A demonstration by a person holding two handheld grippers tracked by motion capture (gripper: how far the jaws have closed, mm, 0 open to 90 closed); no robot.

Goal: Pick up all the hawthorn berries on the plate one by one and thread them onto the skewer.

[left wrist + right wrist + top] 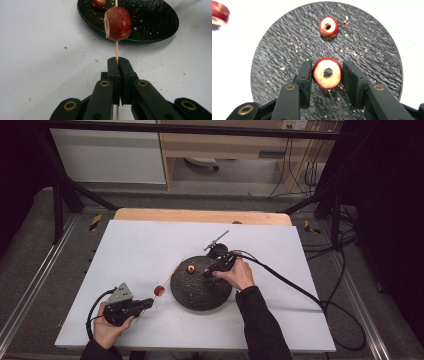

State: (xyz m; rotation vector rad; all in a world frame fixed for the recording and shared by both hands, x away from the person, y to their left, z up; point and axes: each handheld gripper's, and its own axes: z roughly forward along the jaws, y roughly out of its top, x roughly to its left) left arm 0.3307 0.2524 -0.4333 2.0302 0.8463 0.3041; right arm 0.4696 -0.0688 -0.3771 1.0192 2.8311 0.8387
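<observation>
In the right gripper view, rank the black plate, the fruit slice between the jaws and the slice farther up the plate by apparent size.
1. black plate, by far the largest.
2. slice between the jaws.
3. farther slice, which looks smaller, though it lies farther from the camera, so the two slices may match.

Plate (200, 292) sits mid-table (140, 245). One fruit slice (191, 268) lies on its far part; another (159, 290) rides a skewer (116, 47) just left of the plate, off the table.

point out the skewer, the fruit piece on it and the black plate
skewer (116, 51), left gripper view, bare stick below the fruit
fruit piece (119, 23), left gripper view, red speckled skin
black plate (372, 45), right gripper view, bare textured surface at right
</observation>
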